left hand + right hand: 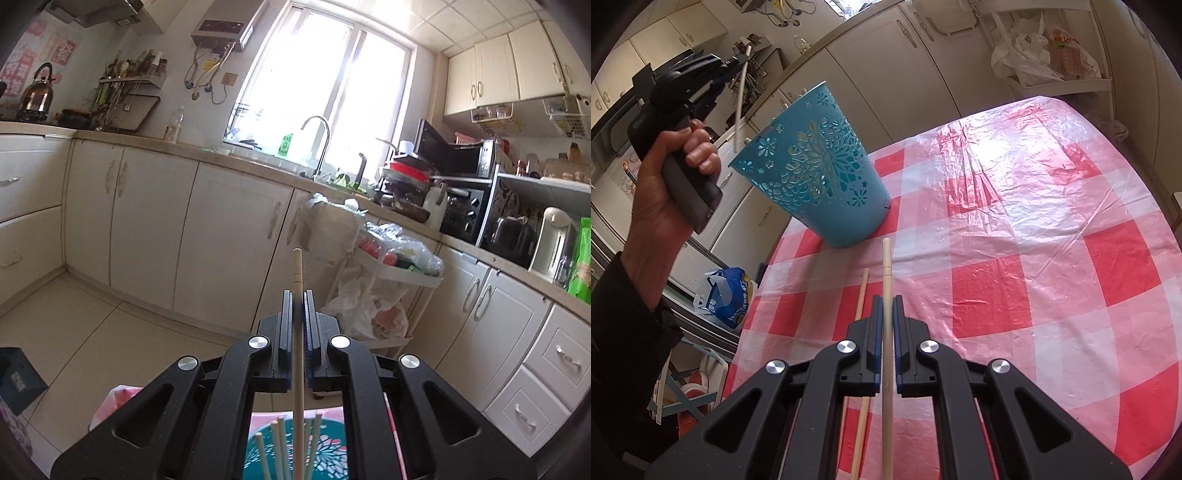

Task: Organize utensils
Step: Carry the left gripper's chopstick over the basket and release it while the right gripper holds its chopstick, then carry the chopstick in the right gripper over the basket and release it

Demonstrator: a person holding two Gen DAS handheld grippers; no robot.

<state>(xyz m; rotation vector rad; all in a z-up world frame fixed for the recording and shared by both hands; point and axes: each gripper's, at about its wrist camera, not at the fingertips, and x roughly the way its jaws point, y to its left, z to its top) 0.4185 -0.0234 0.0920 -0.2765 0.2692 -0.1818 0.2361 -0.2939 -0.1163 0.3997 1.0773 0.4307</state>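
Note:
My left gripper [297, 295] is shut on a pale wooden chopstick [297, 269] that runs straight out between its pads. Below it stands the teal cut-out holder [332, 454] with several chopsticks upright inside. In the right wrist view a hand holds the left gripper [733, 62] up at the left, its chopstick [740, 92] slanting down toward the holder's [820, 166] rim. My right gripper [886, 299] is shut on another chopstick [886, 266] above the checked tablecloth [1034, 221]. A further chopstick [862, 295] lies on the cloth just to its left.
The holder stands near the table's left edge. Past that edge a blue bag [727, 295] sits on the floor. A white trolley [388, 258] stuffed with plastic bags stands by the kitchen cabinets [221, 229]. A cluttered counter with a sink runs beneath the window.

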